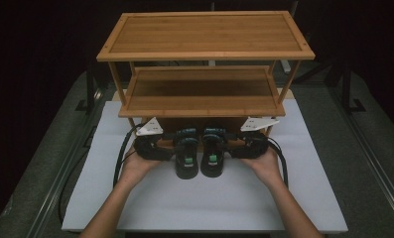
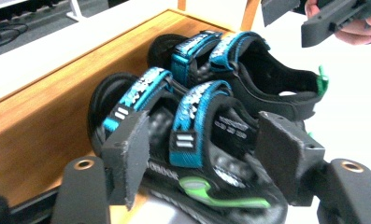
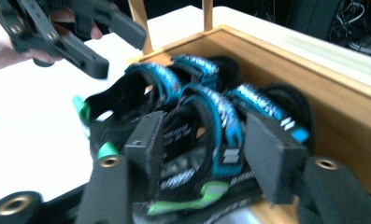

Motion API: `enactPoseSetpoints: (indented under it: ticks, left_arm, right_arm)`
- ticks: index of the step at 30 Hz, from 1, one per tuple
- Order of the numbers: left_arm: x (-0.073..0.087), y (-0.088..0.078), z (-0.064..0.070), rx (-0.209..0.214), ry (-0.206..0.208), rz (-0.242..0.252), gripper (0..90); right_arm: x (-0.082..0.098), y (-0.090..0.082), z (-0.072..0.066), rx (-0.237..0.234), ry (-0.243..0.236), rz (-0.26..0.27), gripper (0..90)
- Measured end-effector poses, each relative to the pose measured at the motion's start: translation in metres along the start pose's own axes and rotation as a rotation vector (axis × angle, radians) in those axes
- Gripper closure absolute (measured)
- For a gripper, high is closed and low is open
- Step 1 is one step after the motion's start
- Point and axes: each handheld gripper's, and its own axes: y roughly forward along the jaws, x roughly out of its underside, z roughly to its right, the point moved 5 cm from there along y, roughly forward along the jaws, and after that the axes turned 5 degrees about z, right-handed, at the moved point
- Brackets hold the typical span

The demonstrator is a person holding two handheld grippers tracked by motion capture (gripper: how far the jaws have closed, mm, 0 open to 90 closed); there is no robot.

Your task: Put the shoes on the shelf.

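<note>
Item: pair of black sandals, blue straps, at frame centre of the high view, toes under the bamboo rack [image 1: 204, 106]. Left gripper [image 2: 206, 158] had jaws parted around the left sandal [image 1: 186, 157]; right gripper [image 3: 204, 156] likewise straddled the right sandal [image 1: 214, 156], neither clamped. Risk: soft straps likely to buckle, shoe slipping or snagging the rack's edge.

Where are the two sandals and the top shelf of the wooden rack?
left sandal [image 1: 186, 159]: high view, on its heel strap with the green tab.
right sandal [image 1: 213, 157]: high view, on its heel strap.
top shelf [image 1: 204, 34]: high view, on the middle of its wooden board.
</note>
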Motion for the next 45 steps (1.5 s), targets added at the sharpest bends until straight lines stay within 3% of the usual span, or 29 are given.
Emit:
enactPoseSetpoints:
  ticks: [5, 12, 17, 20, 25, 30, 36, 42, 45]
  left_arm:
    - [0.014, -0.012, 0.010, -0.017, -0.002, -0.020, 26.7]
    - [0.040, -0.014, 0.021, -0.031, -0.008, -0.078, 17.4]
    - [0.058, -0.005, 0.028, -0.029, -0.013, -0.122, 15.8]
    - [0.064, 0.005, 0.030, -0.041, 0.013, -0.173, 13.3]
    - [0.067, 0.019, 0.033, -0.068, 0.028, -0.179, 12.6]
    - [0.075, 0.031, 0.039, -0.064, 0.060, -0.239, 10.3]
    - [0.074, 0.036, 0.037, -0.087, 0.058, -0.233, 10.0]
    - [0.072, 0.034, 0.036, -0.089, 0.070, -0.237, 11.7]
    - [0.070, 0.032, 0.033, -0.088, 0.061, -0.216, 13.2]
  right_arm:
    - [0.016, -0.012, -0.010, 0.025, 0.005, -0.050, 34.5]
    - [0.041, -0.016, -0.019, 0.056, 0.033, -0.117, 26.9]
    - [0.058, -0.011, -0.025, 0.068, 0.053, -0.146, 25.2]
    - [0.065, -0.003, -0.027, 0.072, 0.045, -0.180, 24.3]
    - [0.072, 0.010, -0.030, 0.092, 0.035, -0.212, 21.5]
    - [0.076, 0.022, -0.035, 0.100, 0.022, -0.239, 20.5]
    - [0.078, 0.035, -0.038, 0.138, -0.020, -0.267, 20.1]
    - [0.076, 0.033, -0.038, 0.134, 0.002, -0.253, 22.3]
    - [0.073, 0.031, -0.038, 0.132, 0.004, -0.233, 23.3]
